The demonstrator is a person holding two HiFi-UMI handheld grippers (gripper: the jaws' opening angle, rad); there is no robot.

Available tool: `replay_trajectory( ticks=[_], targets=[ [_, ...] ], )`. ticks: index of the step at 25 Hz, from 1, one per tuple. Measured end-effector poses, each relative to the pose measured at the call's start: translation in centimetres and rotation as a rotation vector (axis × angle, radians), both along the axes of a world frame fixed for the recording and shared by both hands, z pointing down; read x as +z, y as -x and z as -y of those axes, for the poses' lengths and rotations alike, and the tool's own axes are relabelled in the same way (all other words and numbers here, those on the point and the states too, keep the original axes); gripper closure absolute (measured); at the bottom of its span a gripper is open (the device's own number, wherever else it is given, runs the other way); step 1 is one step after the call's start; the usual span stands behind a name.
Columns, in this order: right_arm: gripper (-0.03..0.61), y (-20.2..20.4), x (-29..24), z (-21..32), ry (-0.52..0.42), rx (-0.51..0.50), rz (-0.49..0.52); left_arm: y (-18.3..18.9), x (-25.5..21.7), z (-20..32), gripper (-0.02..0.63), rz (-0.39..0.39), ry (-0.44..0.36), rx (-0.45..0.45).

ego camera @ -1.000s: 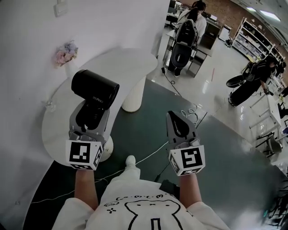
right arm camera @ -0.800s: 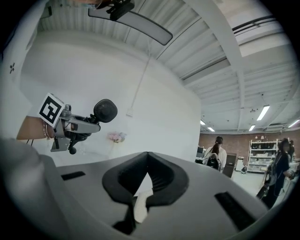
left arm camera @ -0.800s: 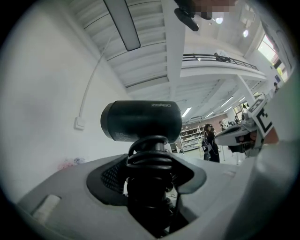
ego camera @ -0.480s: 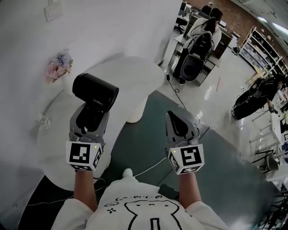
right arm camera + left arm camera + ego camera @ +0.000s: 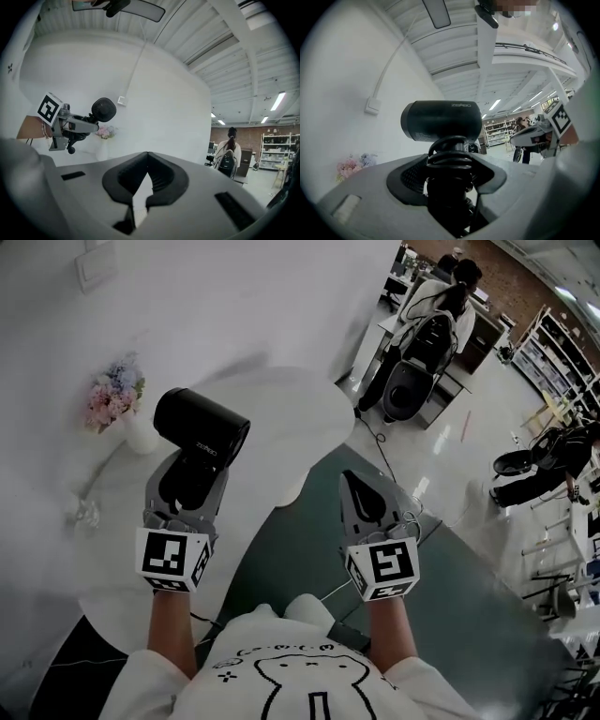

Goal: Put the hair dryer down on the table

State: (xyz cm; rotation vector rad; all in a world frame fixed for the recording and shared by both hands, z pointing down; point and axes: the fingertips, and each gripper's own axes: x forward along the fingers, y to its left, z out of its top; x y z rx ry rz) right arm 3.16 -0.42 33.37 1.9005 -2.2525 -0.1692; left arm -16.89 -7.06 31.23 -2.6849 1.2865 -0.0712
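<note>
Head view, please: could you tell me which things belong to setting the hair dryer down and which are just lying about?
In the job: hair dryer, left gripper holding it, white table.
Just about: vase of flowers, shut right gripper.

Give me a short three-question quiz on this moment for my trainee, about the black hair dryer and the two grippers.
1. True or false: the black cylindrical hair dryer already rests on the white rounded table.
2. The right gripper's jaws are: A together and empty; B wide apart; C clamped on the hair dryer.
3. Fill in: the left gripper grips the hair dryer by its ____.
Key: 1 false, it is held above the table; 2 A; 3 handle.
</note>
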Motion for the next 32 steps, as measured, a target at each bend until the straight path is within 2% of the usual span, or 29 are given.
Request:
replay_trajectory(
  ticks=[6,12,19,26,32],
  targets=[
    [0.578,-3.2,0.4,4.6,0.006,-0.050,0.009,-2.4,0.2,3.9,0.354,0.007,0.003,-0.054],
    [0.578,-6.4,0.0,9.4,-0.006,-0.182,-0.035,-6.5,-0.2,8.1,0.354,-0.055,-0.002,-0.136],
    [0.578,-11.3,0.3,16.8,-0.010,-0.246,-0.008,-12.1,0.2,14.6,0.354,-0.018,0.012,-0.184],
    [0.578,-15.0,1.5,20.1,0.034,-0.303,0.007,-16.4,2.5,18.1,0.354,0.000,0.096,-0.257],
    [0.578,-15.8,2.2,23.4,0.072,-0.331,0.023,-17.8,5.0,22.0,0.354,0.027,0.219,-0.310]
  ],
)
